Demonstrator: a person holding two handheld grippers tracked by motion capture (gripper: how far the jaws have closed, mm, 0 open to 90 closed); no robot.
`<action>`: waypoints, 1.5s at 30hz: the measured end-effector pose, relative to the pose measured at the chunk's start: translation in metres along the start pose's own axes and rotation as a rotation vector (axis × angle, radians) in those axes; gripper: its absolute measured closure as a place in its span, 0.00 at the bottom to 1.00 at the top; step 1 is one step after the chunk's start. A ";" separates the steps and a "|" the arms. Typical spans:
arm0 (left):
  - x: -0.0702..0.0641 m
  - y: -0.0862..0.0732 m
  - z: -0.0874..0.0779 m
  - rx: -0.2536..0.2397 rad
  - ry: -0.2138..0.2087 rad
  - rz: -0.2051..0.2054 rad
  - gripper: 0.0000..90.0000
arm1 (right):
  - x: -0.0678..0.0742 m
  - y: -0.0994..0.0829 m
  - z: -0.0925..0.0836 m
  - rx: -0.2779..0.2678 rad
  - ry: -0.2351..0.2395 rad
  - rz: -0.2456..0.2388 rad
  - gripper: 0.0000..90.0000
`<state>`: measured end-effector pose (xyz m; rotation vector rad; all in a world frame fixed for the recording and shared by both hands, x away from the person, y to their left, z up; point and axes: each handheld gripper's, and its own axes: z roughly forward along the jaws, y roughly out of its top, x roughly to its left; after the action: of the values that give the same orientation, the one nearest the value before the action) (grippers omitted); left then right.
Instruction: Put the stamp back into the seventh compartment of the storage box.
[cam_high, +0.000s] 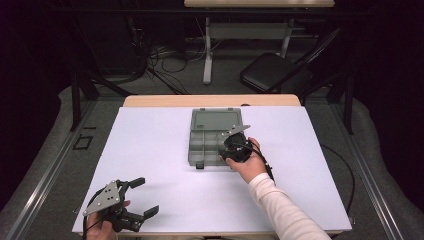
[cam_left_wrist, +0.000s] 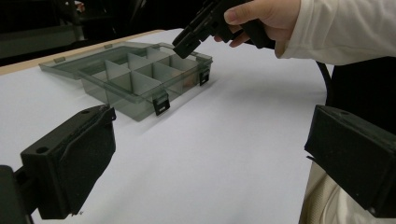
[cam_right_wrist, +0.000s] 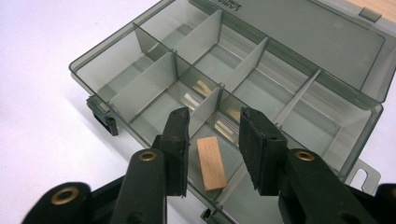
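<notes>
one wooden block (cam_right_wrist: 211, 163) lies loose in a near compartment of the open grey organiser box (cam_right_wrist: 116, 60) mid-bench (cam_high: 150, 150), between the right gripper's (cam_right_wrist: 214, 140) parted fingers. left gripper (cam_high: 142, 197), near-left, fingers wide, empty.

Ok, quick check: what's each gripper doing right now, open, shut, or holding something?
Left gripper: open, empty, near the table's front edge.
Right gripper: open over the compartment box; the wooden block lies loose between its jaws.

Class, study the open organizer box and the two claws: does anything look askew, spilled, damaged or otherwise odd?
Nothing stands out. The organizer box sits square on the table with its lid laid open. One small wooden block lies flat in a near compartment, between the right claw's parted jaws. The left claw hangs open.
</notes>
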<state>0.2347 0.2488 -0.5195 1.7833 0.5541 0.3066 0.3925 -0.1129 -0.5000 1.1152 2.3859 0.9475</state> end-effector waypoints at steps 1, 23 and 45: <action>0.000 0.000 0.000 -0.002 0.000 0.000 0.02 | 0.000 0.000 -0.001 0.004 0.007 0.001 0.68; 0.000 0.000 0.000 0.003 -0.003 0.002 0.02 | 0.003 -0.001 -0.028 -0.084 0.045 0.042 0.21; 0.000 0.000 -0.001 0.003 0.003 0.005 0.02 | 0.023 -0.028 -0.073 -0.214 0.084 0.013 0.03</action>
<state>0.2342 0.2491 -0.5193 1.7881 0.5524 0.3118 0.3225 -0.1389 -0.4680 1.0294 2.2782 1.2434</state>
